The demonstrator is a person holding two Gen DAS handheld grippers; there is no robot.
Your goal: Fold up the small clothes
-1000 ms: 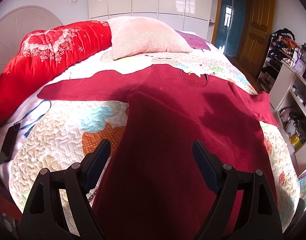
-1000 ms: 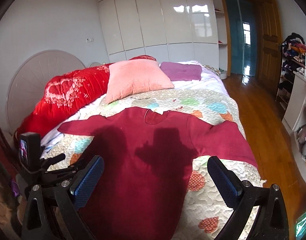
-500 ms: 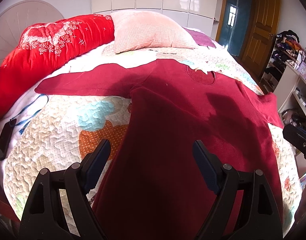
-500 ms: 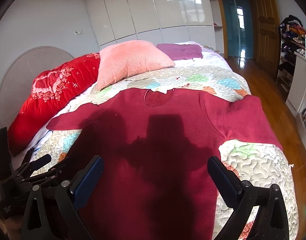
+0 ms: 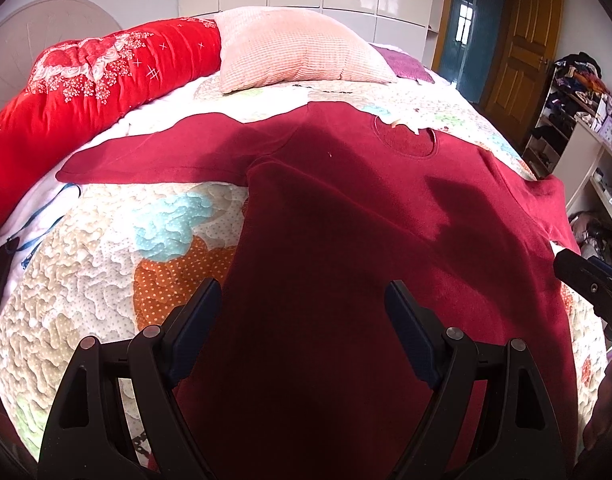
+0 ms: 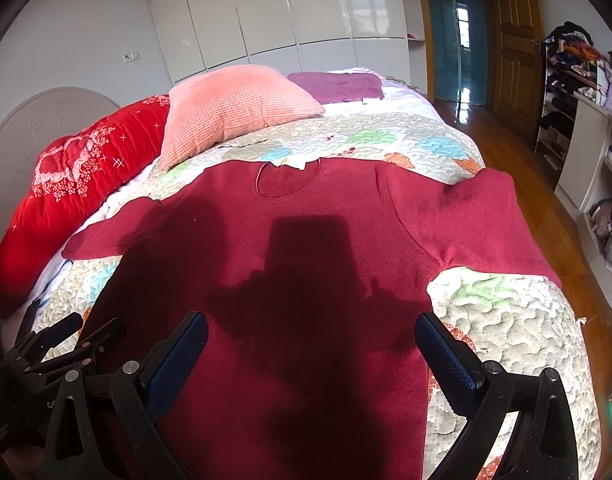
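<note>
Maroon sweater (image 5: 366,216) fills the centre of both wrist views, spread flat and face up on a patchwork quilt (image 5: 105,264) that covers the bed. Its round neckline sits toward the top of each frame, with a pale label showing at the collar. In the left wrist view one sleeve stretches straight out toward the left edge, ending near a blue lanyard (image 5: 41,236) and a dark flat object at the far left; the other sleeve slopes off the bed edge at the right. In the right wrist view that right-hand sleeve drapes down over the quilt's side. Dark shadows of the rigs fall across the sweater's chest and lower body. The left gripper (image 5: 301,308) occupies the bottom of its own frame, fingers spread wide with nothing between them, poised above the sweater's lower body. The right gripper (image 6: 312,344) is likewise spread wide and empty at the bottom of its frame, its fingertips framing the sweater's lower part. Each gripper also appears at the edge of the other's view. At the top of both frames lie a pink pillow (image 6: 233,108), a red floral duvet (image 5: 85,80) and a purple folded cloth (image 6: 338,86).
</note>
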